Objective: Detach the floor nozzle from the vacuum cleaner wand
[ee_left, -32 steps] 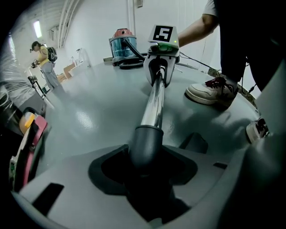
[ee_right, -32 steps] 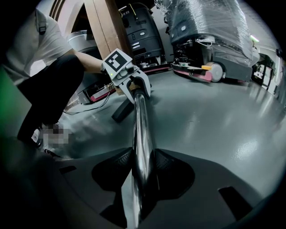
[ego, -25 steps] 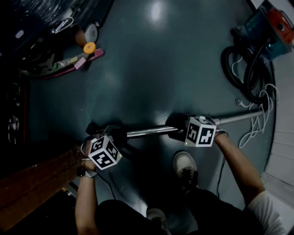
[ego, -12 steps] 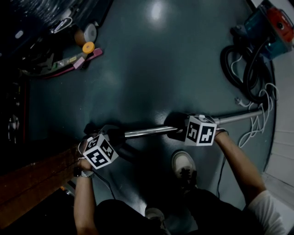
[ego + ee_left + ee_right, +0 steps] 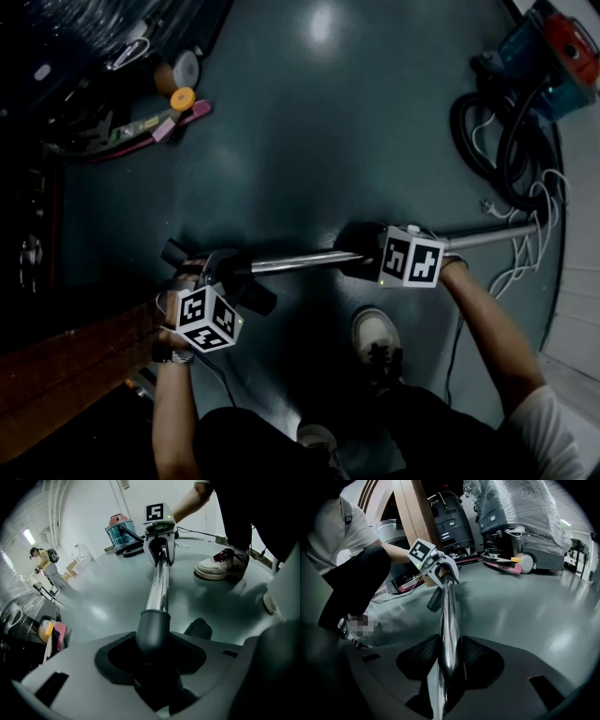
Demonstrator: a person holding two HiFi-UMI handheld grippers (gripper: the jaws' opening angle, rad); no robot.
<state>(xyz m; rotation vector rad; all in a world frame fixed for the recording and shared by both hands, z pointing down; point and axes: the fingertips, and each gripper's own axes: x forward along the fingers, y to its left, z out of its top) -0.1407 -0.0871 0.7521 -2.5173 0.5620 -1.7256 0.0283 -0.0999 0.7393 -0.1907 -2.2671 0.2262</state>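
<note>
A chrome wand (image 5: 309,262) lies nearly level above the dark floor, running right toward the hose. At its left end, a dark grey neck (image 5: 152,630) joins it to the black floor nozzle (image 5: 246,292), which is tilted off the floor. My left gripper (image 5: 221,277) is shut on that neck, and its marker cube sits below it in the head view. My right gripper (image 5: 362,261) is shut on the wand (image 5: 447,634) farther right. Each gripper view shows the other gripper at the far end of the tube.
A teal and red vacuum body (image 5: 551,49) with a coiled black hose (image 5: 497,141) stands at the upper right, and white cable (image 5: 525,258) trails below it. The person's shoe (image 5: 378,337) is under the wand. A wooden plank (image 5: 66,366) lies lower left, and small clutter (image 5: 173,98) upper left.
My left gripper has rolled and risen a little, and its cube now faces more toward the camera. The nozzle end has turned with it. The right gripper has held still on the wand.
</note>
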